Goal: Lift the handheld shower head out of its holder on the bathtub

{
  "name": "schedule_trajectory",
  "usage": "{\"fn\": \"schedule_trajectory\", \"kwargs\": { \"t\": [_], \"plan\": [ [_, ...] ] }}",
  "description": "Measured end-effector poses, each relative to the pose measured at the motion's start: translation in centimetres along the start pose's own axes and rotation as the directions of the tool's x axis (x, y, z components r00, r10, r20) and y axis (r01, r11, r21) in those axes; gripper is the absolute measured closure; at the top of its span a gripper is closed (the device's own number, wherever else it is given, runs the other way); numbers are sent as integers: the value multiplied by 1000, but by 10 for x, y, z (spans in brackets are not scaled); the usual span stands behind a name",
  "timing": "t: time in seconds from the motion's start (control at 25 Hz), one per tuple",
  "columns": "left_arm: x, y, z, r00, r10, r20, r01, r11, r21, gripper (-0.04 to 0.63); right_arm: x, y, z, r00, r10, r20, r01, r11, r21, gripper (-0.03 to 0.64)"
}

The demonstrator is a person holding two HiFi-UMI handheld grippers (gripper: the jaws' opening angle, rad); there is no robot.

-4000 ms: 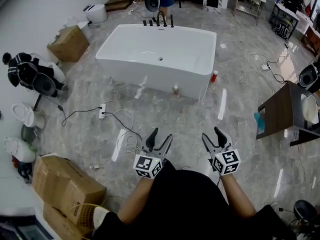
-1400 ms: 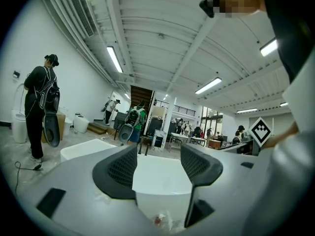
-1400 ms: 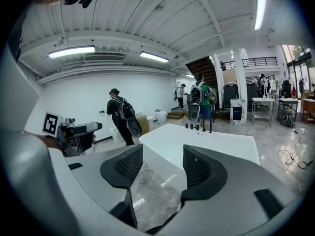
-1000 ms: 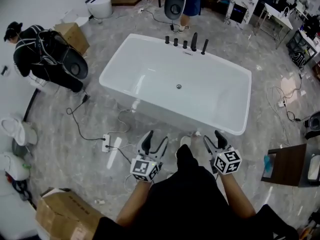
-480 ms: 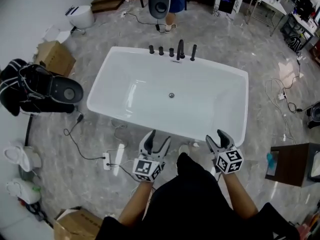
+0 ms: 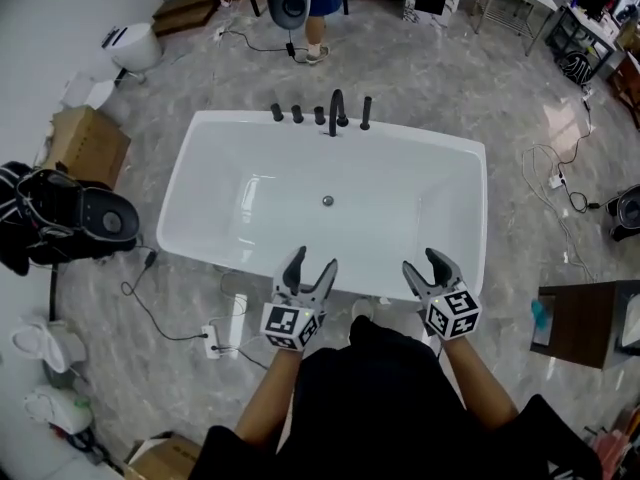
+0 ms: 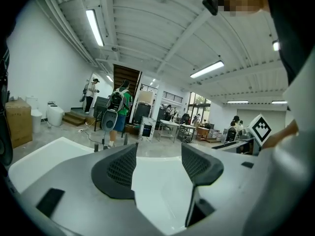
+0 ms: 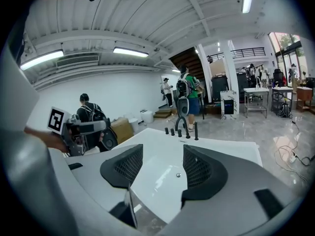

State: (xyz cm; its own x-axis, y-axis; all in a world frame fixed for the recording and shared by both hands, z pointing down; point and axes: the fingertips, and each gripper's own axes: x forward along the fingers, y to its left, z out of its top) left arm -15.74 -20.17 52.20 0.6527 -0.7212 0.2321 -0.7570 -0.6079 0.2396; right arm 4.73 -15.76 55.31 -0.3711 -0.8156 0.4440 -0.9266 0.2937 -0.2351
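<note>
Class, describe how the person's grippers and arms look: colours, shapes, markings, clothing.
Both the left gripper and right gripper have pale grey bodies with curved dark jaws, mesh-textured pads and a white cube of black square markers. The person wears a black top.

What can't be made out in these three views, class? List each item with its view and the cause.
1. Head view: the dark fittings on the bathtub far rim are too small to tell which one is the handheld piece or its holder.
2. Left gripper view: the same fittings are partly hidden behind the open left tool's own pad.
3. Head view: the floor just in front of the bathtub is hidden by the person's body.
</note>
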Motion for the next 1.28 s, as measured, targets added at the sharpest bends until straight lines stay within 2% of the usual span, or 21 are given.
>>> {"fn": "schedule_trajectory", "kwargs": {
  "t": [0.28,0.52,0.84,1.28],
  "plan": [
    [63,14,6,997,-69,-44,71,997,28,330,11,-7,19,1000,-8,6,8,1000,-7,391],
    [134,48,-5,991,-111,-76,107,993,-54,330,21,-10,16,998,-63,2,63,998,32,391],
    [230,69,-3,974,-187,-125,185,982,-30,328,42,-22,42,986,-165,38,160,982,96,392],
    [332,80,-10,962,-232,-146,227,973,-48,328,81,-43,47,973,-230,33,223,965,140,391]
  ]
}}
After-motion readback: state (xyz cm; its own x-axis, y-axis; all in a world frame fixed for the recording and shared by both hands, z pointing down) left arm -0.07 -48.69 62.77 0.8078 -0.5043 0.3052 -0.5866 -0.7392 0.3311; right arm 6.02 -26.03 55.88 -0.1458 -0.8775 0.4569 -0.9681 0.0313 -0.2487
